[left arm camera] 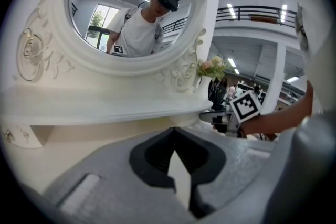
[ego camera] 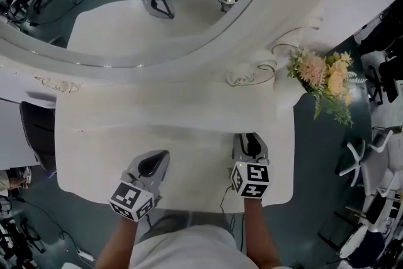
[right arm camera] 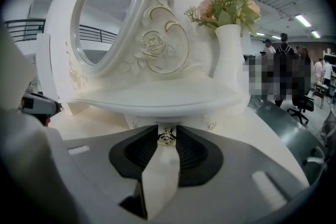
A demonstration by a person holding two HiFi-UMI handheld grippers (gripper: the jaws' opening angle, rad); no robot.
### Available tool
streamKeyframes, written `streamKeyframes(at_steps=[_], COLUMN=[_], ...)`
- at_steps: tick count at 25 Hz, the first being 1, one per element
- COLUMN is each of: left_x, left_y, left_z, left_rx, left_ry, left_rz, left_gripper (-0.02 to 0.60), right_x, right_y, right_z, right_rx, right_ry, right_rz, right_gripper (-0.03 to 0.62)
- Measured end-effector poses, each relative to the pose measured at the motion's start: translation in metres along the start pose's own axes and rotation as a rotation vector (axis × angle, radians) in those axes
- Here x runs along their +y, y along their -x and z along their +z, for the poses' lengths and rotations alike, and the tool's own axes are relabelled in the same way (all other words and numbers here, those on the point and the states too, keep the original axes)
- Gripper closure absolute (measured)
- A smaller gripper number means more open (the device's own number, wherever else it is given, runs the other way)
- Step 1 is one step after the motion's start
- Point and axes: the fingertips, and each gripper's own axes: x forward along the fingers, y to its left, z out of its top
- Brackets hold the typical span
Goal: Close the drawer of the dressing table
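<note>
Two tongs: left tongs (left arm camera: 175,132) empty, right tongs (right arm camera: 167,140) round one knob (right arm camera: 167,136).

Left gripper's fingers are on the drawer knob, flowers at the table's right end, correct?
Wrong gripper: the right gripper view shows the right gripper's fingers on the drawer knob. The left gripper is shut on nothing. The flowers are at the right end.

Left gripper (ego camera: 162,155) and right gripper (ego camera: 252,137): grey moulded shells with black ribbed jaw pads. Each carries a cube (ego camera: 250,180) of black-and-white square markers. The person wears a white short-sleeved shirt (ego camera: 189,249).
</note>
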Motion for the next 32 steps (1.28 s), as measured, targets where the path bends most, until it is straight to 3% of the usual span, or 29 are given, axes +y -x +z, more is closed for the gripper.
streamKeyframes(at_steps=[15,25,32], left_x=[-0.014,-0.01,-0.009], left_y=[0.027,0.074,0.101], left_z=[0.008,0.033,0.046], left_rx=[-0.043,-0.126,-0.17], left_ry=[-0.031,-0.076,-0.092], left_rz=[-0.007,0.023,0.042], left_gripper=[0.583,0.583,0.583], right_x=[0.015,0.049,0.065], right_y=[0.043,0.093,0.119], right_z=[-0.008,0.018,0.041], right_rx=[0.007,-0.056,-0.1], right_ry=[0.016,0.059,0.057], right_rz=[-0.012,-0.019,-0.016], right_gripper=[0.502,0.505,0.583])
